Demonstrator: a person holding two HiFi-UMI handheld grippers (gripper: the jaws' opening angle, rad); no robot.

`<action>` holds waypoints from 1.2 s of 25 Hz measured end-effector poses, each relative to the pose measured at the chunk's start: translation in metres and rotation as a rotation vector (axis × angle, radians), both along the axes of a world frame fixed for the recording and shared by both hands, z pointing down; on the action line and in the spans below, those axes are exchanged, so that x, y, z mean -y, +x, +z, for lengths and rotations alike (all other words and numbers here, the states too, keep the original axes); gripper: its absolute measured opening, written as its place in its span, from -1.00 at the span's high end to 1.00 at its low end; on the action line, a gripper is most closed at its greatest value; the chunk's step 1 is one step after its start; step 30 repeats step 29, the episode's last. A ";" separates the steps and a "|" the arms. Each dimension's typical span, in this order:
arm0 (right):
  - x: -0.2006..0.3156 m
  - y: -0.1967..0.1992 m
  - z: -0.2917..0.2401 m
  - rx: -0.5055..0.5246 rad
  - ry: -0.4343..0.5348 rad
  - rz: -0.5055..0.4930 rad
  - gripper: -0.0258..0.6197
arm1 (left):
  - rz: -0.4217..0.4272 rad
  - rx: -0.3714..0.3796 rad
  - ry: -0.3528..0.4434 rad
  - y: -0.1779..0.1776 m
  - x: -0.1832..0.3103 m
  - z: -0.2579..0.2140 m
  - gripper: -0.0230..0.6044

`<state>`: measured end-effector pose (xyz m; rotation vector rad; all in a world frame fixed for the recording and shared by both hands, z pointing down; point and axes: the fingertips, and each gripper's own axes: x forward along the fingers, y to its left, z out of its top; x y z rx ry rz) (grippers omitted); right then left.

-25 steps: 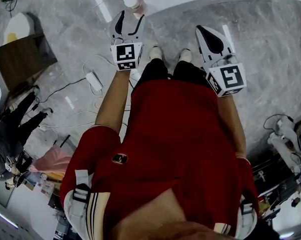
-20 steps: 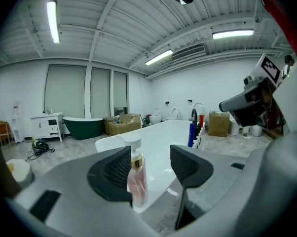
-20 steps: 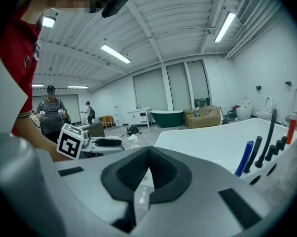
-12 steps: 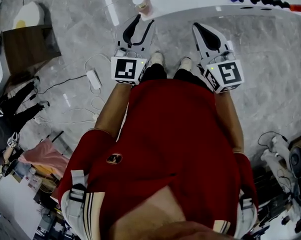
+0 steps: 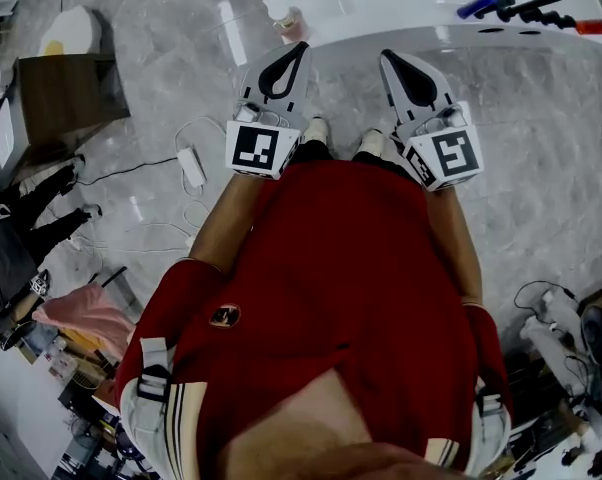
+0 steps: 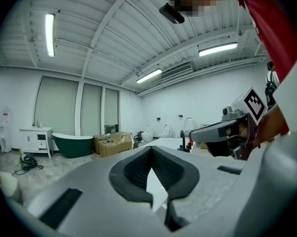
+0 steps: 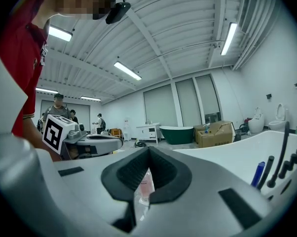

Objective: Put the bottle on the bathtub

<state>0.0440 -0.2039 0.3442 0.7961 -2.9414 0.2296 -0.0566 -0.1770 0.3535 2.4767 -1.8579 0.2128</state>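
- Since a second ago, the left gripper (image 5: 300, 46) has drawn back from the bottle (image 5: 284, 15). Its tips were then just beside the bottle and now lie clear of it, with bare floor between.
- We see the bottle standing upright and free on the corner of the bathtub (image 5: 381, 13), at the rim's left end. It is pinkish with a pale pump top, and nothing touches it.
- The left gripper's jaws are closed tip to tip. Only the lens-shaped hollow of the pads remains between them, and it holds nothing.
- The right gripper (image 5: 385, 54) is likewise closed and empty. In the right gripper view we glimpse the bottle, far off, through the slit between the pads.
- Both grippers point toward the tub's near wall, the left below the bottle and the right further along the rim. Their marker cubes (image 5: 259, 148) face the head camera.
- Dark tap fittings (image 5: 533, 6) and a blue object (image 5: 478, 5) lie at the tub's far right.
- The person's shoes (image 5: 313, 128) rest on the grey marbled floor (image 5: 161, 48), between the two grippers.
- To the left, a white adapter with cables (image 5: 192, 164) and a brown box (image 5: 69, 93) lie well apart from the tub.
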 end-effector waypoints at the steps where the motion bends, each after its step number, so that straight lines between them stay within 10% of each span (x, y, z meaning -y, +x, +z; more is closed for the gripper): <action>1: -0.001 -0.001 0.000 -0.001 0.007 -0.004 0.92 | 0.001 -0.003 0.001 0.001 0.000 -0.001 0.90; 30: -0.017 -0.018 0.000 0.000 0.012 -0.045 0.92 | -0.018 -0.009 -0.017 -0.010 -0.016 -0.001 0.91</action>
